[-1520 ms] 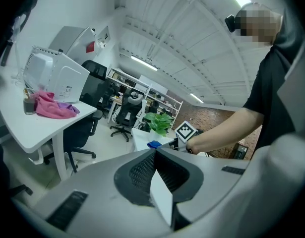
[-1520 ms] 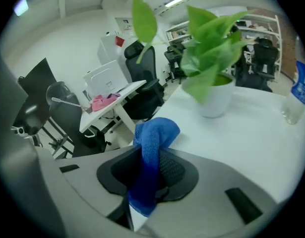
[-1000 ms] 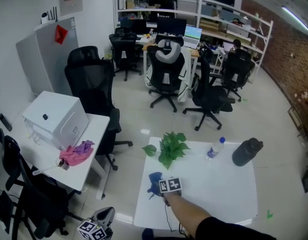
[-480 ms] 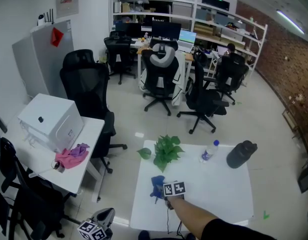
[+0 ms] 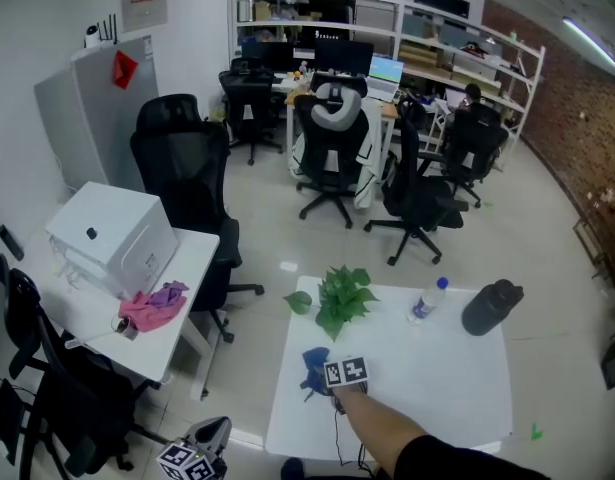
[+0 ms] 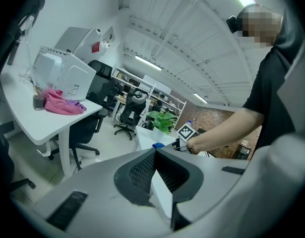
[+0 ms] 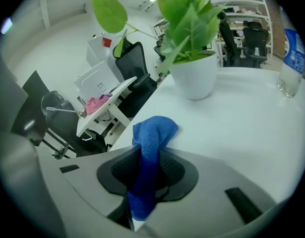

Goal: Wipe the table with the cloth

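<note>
The blue cloth (image 5: pixel 312 368) lies bunched on the white table (image 5: pixel 437 388) near its left edge, in front of the potted plant (image 5: pixel 339 298). My right gripper (image 5: pixel 324 376), with its marker cube behind it, is shut on the cloth. In the right gripper view the cloth (image 7: pixel 151 133) runs up between the dark pads of the right gripper (image 7: pixel 147 155), and its folded end rests on the tabletop (image 7: pixel 241 128). My left gripper (image 5: pixel 209 433) hangs low at the bottom left, off the table. In its own view the left gripper (image 6: pixel 155 152) has its jaw tips together with nothing between them.
A water bottle (image 5: pixel 427 298) and a dark flask (image 5: pixel 492 306) stand at the table's far side. To the left is a second desk (image 5: pixel 97 318) with a white box (image 5: pixel 112 236) and a pink cloth (image 5: pixel 152 306). Black office chairs (image 5: pixel 187 183) fill the floor beyond.
My right gripper slid the cloth a little to the right across the table, then back to the left. The left gripper has stayed where it was.
</note>
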Motion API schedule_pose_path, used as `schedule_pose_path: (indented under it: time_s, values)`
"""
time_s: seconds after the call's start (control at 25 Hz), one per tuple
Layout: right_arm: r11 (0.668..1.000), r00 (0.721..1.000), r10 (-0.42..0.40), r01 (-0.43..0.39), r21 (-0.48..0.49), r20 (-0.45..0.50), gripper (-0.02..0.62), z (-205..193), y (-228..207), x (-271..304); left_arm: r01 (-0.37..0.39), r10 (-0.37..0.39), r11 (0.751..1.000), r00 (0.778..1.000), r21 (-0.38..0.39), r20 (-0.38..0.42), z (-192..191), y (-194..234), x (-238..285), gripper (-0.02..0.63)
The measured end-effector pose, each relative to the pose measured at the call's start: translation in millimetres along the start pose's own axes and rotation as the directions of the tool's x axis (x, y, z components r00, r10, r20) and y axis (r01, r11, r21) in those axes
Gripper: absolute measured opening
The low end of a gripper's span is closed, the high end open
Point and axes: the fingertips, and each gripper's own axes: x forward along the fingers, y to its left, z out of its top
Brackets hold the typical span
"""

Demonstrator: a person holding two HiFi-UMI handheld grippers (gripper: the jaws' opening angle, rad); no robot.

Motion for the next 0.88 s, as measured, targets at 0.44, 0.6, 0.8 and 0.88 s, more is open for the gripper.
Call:
schedule_pose_path:
  time_s: [0.44,0.6,0.8,0.88]
  values:
    - [0.996,0.996,-0.074,0.072,0.046,0.048,0.095,-7.5,-63.3,-58.9,0.024,-0.024,0.999,1.0,0.026,-0.006,-3.3,-30.0,11.2,-0.002]
    - [0.999,0.988,0.046,-0.046,0.0,0.148,0.095,0.3,-63.0,-110.0,0.032,-0.033,0.999,0.999,0.04,0.009,4.4,-55.8,22.8,-0.002]
    - [1.0,0.977,-0.019,0.023,-0.018,0.214,0.095,-36.6,-155.3,-232.0,0.051,-0.051,0.998,0.998,0.027,0.026,4.3,-98.3,42.0,-0.002]
    - [0.996,0.971,-0.086,0.09,-0.008,0.221,0.095,-65.9,-206.7,-286.3,0.066,-0.067,0.997,0.998,0.025,0.021,1.8,-118.3,54.0,-0.002]
